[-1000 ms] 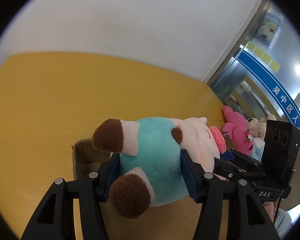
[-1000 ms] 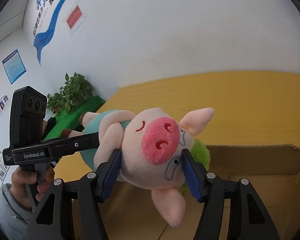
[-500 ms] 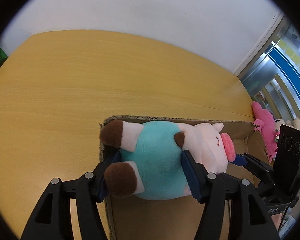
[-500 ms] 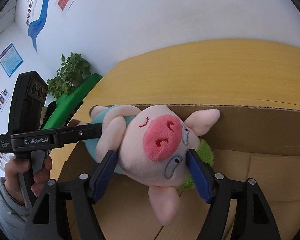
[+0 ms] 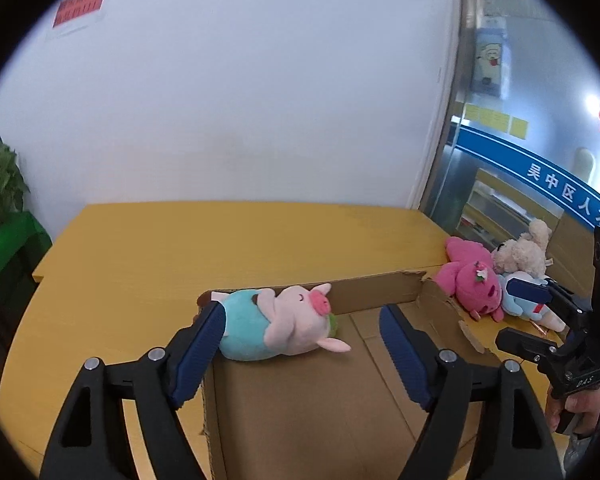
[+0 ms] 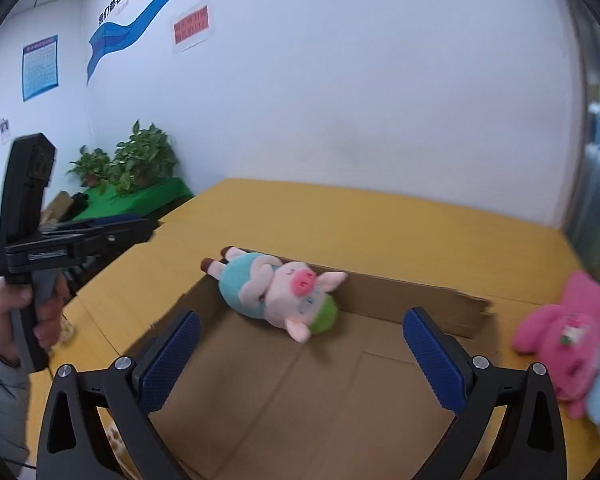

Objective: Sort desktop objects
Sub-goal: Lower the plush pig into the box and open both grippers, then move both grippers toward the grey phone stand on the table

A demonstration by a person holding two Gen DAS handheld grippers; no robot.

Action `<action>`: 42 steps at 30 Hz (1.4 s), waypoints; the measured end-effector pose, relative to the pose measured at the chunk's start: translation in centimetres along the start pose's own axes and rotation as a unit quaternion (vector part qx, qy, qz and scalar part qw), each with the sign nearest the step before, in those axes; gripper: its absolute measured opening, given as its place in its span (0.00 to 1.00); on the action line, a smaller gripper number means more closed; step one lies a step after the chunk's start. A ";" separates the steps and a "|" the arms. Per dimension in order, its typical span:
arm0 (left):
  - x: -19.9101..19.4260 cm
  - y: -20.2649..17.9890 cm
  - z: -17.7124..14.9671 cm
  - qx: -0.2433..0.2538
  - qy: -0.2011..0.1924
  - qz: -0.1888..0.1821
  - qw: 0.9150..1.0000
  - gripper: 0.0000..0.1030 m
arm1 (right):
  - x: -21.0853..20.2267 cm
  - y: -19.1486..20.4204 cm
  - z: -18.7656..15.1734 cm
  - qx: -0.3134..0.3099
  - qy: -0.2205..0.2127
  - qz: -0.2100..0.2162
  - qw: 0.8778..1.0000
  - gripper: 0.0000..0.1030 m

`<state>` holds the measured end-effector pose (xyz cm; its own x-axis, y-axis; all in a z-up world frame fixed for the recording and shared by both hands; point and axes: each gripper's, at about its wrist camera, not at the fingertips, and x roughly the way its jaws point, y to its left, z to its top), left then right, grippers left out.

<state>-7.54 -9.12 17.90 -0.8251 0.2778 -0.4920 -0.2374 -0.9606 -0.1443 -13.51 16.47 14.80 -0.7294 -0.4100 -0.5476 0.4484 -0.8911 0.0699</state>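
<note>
A plush pig (image 5: pixel 276 320) in a teal shirt lies on its side in the far left corner of an open cardboard box (image 5: pixel 372 292); it also shows in the right wrist view (image 6: pixel 276 292), inside the box (image 6: pixel 400 292). My left gripper (image 5: pixel 302 344) is open and empty, above the box's near left part, just short of the pig. My right gripper (image 6: pixel 300 356) is open and empty above the box floor, short of the pig. In the left wrist view the right gripper (image 5: pixel 540 308) shows at the right, near the toys outside the box.
A pink plush (image 5: pixel 474 280), a beige plush (image 5: pixel 524 252) and a light blue plush (image 5: pixel 528 308) lie on the yellow table (image 5: pixel 220 248) right of the box. The pink plush also shows in the right wrist view (image 6: pixel 560 336). Potted plants (image 6: pixel 136 160) stand at far left.
Both grippers opened and let go of the pig, which now lies in the box. Both grippers pulled back and up from it.
</note>
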 end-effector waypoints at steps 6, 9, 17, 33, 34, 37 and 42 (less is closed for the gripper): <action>-4.9 -7.9 -3.8 0.031 -0.037 0.013 0.999 0.77 | -7.8 0.7 -5.4 0.002 -0.014 -0.067 0.998 1.00; -7.0 -10.5 -6.0 0.033 -0.051 0.014 0.998 0.77 | -10.2 1.5 -7.8 0.008 -0.016 -0.072 0.997 1.00; -9.1 -13.6 -8.5 0.014 -0.043 -0.004 0.999 0.77 | -15.9 3.7 -11.2 -0.012 -0.044 -0.114 0.992 1.00; -8.5 -14.6 -15.2 -0.001 0.024 -0.046 0.999 0.77 | -15.9 4.9 -17.0 0.031 0.014 -0.071 0.997 1.00; -8.1 -14.6 -16.0 -0.001 0.041 -0.056 0.998 0.77 | -15.3 5.2 -18.2 0.026 0.037 -0.073 0.996 1.00; -6.7 -14.8 -18.4 -0.003 0.090 -0.075 0.993 0.77 | -14.1 6.6 -22.0 0.009 0.095 -0.045 0.994 1.00; -4.6 -15.1 -21.4 -0.029 0.160 -0.131 0.978 0.77 | -12.7 8.7 -28.3 0.022 0.149 0.002 0.989 0.99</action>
<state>10.81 4.21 3.93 -0.5354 0.5098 -0.6734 -0.3824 -0.8572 -0.3449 14.28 19.43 -1.27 -0.5402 -0.3439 -0.7680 0.4231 -0.8999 0.1053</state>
